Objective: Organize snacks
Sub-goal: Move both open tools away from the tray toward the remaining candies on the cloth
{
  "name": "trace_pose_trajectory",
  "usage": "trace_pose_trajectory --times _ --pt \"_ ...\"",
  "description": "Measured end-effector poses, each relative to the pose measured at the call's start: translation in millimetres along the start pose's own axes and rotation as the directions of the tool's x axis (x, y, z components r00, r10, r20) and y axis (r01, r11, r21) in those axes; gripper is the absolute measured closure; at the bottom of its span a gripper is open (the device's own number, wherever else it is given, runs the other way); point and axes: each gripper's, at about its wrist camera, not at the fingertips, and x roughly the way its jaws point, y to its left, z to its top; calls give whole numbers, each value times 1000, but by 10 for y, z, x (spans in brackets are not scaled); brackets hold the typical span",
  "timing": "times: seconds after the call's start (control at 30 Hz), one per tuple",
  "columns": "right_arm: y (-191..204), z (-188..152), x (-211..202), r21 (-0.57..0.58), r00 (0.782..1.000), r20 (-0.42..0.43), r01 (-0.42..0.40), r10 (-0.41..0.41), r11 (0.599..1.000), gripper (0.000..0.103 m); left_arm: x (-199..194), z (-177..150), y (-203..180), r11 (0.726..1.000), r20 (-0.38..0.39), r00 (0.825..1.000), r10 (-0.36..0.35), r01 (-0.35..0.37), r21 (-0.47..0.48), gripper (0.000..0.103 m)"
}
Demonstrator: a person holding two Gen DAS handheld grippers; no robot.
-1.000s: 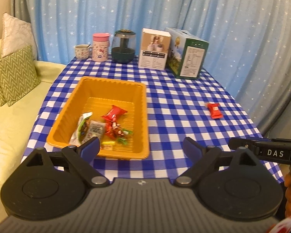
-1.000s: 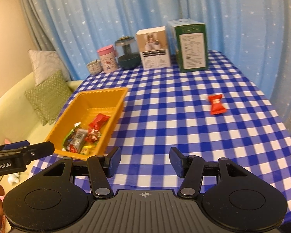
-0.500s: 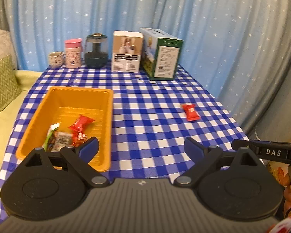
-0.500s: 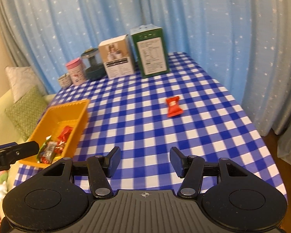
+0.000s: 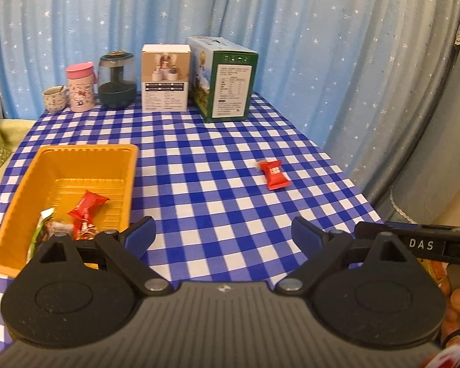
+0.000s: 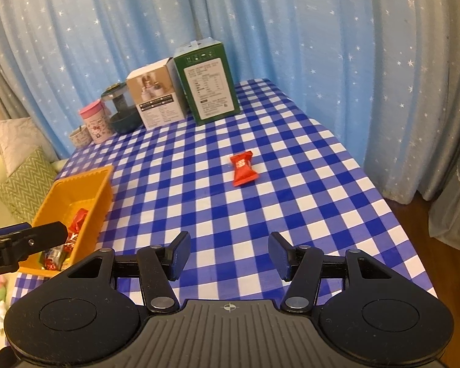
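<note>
Snack packet [image 6: 243, 168] on checked tablecloth [image 6: 291, 214], well ahead of empty, wide-spread right gripper [image 6: 229, 256].

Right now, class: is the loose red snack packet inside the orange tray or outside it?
Outside. The red snack packet lies alone on the checked tablecloth, well apart from the orange tray, which already holds other wrapped snacks.

A table [image 5: 217, 202] under a blue-and-white checked cloth carried everything. Taking the orange bin [image 5: 24, 202] as landmark: a red snack [image 5: 274, 174] lay well to its right, alone on the cloth. Beyond the bin, along the far edge, stood a cup [image 5: 55, 99], pink tumbler [image 5: 80, 87], dark jar [image 5: 117, 83], white box [image 5: 165, 78] and green box [image 5: 225, 79].
</note>
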Motion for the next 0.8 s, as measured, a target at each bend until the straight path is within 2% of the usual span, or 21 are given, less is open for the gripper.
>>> trace_pose_trajectory --times 0.43,0.8 --pt "-282 185 317 23 999 16 29 -30 999 47 553 246 -95 1000 -12 1000 -23 23 14 5" --pt "-412 442 880 -9 1000 22 23 -23 1000 47 1213 433 -109 999 -2 1000 18 -18 44 5"
